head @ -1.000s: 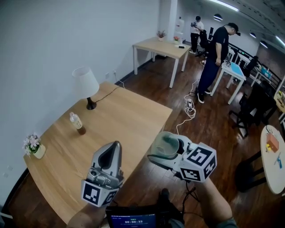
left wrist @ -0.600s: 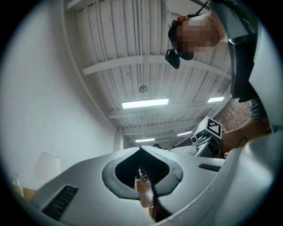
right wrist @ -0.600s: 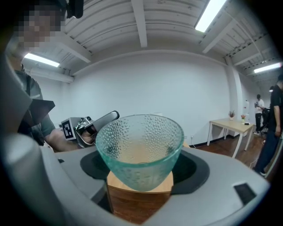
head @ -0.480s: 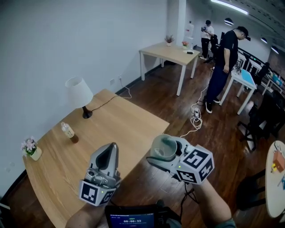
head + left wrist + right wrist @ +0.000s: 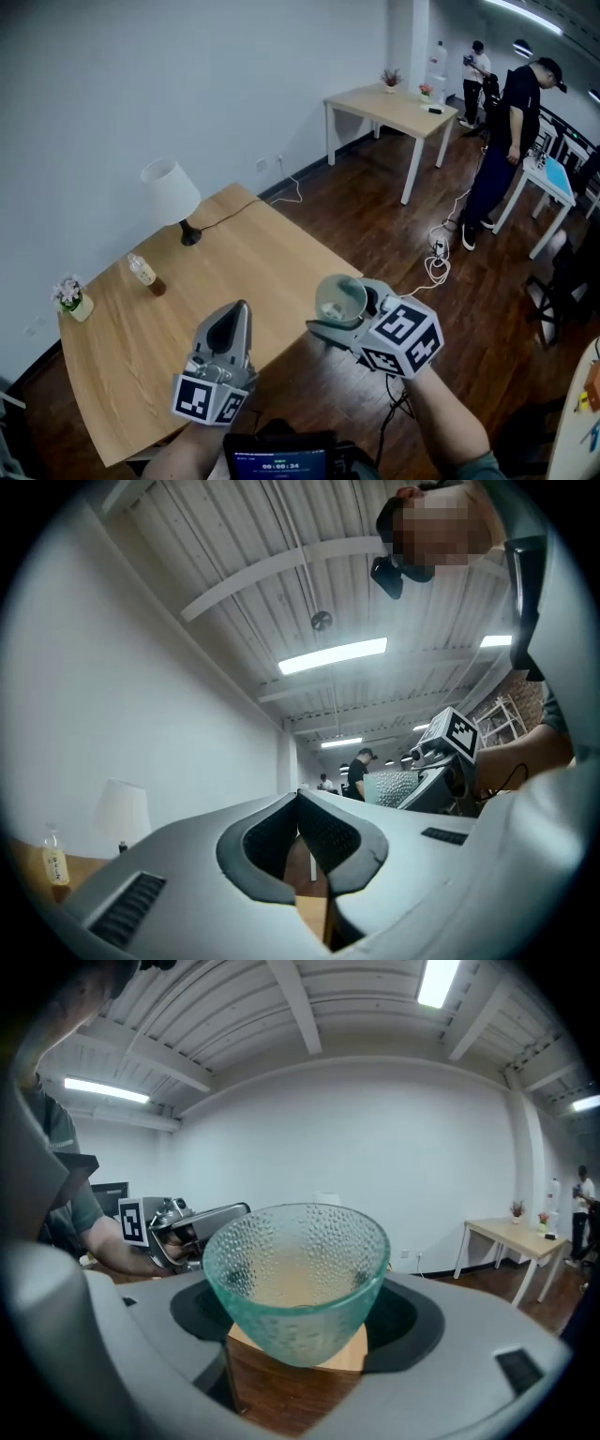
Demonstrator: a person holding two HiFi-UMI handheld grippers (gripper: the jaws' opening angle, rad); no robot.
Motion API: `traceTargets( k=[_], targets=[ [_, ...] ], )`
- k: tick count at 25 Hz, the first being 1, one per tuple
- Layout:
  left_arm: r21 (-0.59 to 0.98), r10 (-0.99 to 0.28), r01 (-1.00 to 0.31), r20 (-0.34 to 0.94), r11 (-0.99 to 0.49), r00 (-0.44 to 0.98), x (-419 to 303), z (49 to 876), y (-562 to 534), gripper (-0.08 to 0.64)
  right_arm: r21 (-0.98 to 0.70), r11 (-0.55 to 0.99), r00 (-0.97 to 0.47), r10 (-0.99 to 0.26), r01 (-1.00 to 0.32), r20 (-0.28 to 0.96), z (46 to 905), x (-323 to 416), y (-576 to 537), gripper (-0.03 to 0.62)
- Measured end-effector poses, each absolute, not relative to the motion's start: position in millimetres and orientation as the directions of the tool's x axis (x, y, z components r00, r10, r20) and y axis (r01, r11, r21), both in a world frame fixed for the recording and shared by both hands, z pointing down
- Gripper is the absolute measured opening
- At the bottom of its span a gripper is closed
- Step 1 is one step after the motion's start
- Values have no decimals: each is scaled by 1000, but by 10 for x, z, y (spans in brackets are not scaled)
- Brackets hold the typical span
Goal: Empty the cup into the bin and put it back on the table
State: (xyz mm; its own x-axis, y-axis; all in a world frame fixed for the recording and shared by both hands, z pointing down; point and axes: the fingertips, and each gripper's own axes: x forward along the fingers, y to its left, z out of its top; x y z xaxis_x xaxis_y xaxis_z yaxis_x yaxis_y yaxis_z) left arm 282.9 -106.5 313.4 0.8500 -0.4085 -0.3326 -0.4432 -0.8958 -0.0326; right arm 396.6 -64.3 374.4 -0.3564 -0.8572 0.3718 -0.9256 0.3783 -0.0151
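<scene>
**Head view:** The right gripper is holding the cup in the air, just off the near edge of the desk. Its jaws are standing wide apart and clamping the cup's sides. The cup is sitting upright, with its mouth pointing up and its long axis near vertical. The left gripper is hovering above the desk's near edge.

**Left gripper view:** The jaws are meeting at their tips and gripping nothing. They are pointing slightly upward across the desk.

**Right gripper view:** Both jaws are pressing on the cup's lower wall. The rim is facing up and the base down. A corner of the desk is showing directly beneath the base.
</scene>
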Motion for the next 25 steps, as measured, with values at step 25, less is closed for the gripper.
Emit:
traceTargets(
  k=[25],
  targets=[
    [157, -641, -648, 99, -746, 762, 3309, 4480, -2998, 2, -70, 411, -393, -788, -909, 473, 4757, 4467, -2313, 387]
  ],
)
